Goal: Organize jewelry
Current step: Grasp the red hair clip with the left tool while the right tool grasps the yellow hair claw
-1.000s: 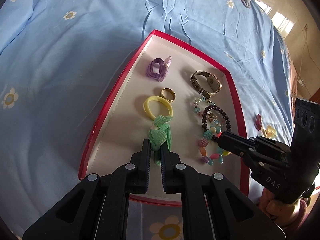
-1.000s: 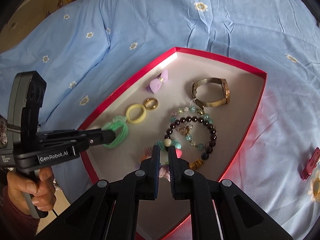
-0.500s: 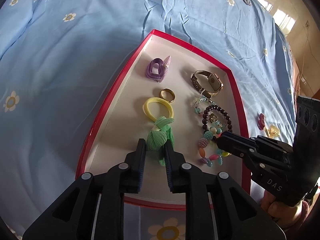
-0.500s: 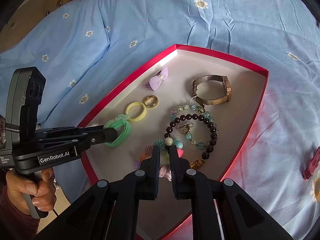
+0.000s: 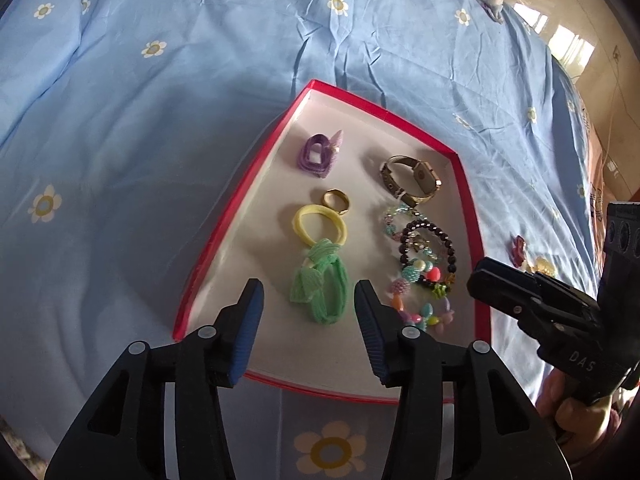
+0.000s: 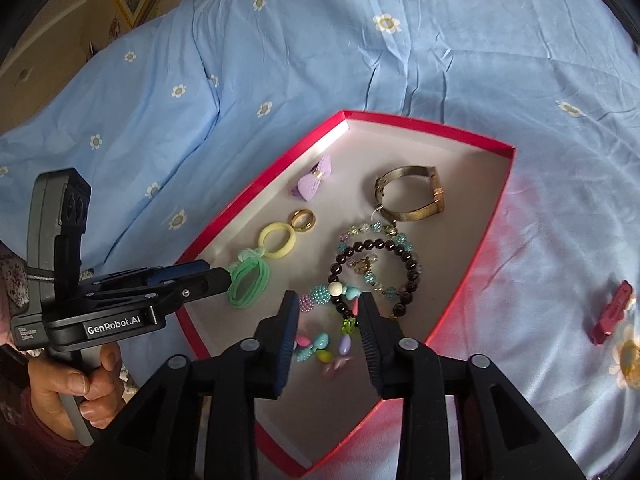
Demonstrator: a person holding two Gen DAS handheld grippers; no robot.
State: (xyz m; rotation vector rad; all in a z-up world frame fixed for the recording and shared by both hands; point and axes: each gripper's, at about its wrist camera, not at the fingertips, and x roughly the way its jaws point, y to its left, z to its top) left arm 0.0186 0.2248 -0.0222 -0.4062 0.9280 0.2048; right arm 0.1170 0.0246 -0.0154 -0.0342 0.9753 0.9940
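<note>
Left wrist view: left tool (image 5: pixel 308 300) spread wide, empty, over green hair tie (image 5: pixel 322 288) lying in red tray (image 5: pixel 224 220) on bed. Right tool (image 6: pixel 328 316) also spread, empty, above colorful bead bracelet (image 6: pixel 324 344).

Set on the bed (image 5: pixel 160 128): a shallow tray (image 5: pixel 472 232) holding everything in two rows. Along the left row, from far to near: bow clip (image 5: pixel 318 154), ring (image 5: pixel 337 200), small hair tie (image 5: pixel 318 226) touching a larger hair tie (image 5: pixel 322 288). Along the right row: watch (image 5: pixel 412 180) farthest, then beaded bracelets (image 5: pixel 426 246) overlapping, then a chunky bead string (image 5: pixel 424 312) nearest. Outside the tray, off to the right on the bed: a hair clip (image 6: pixel 612 312).
</note>
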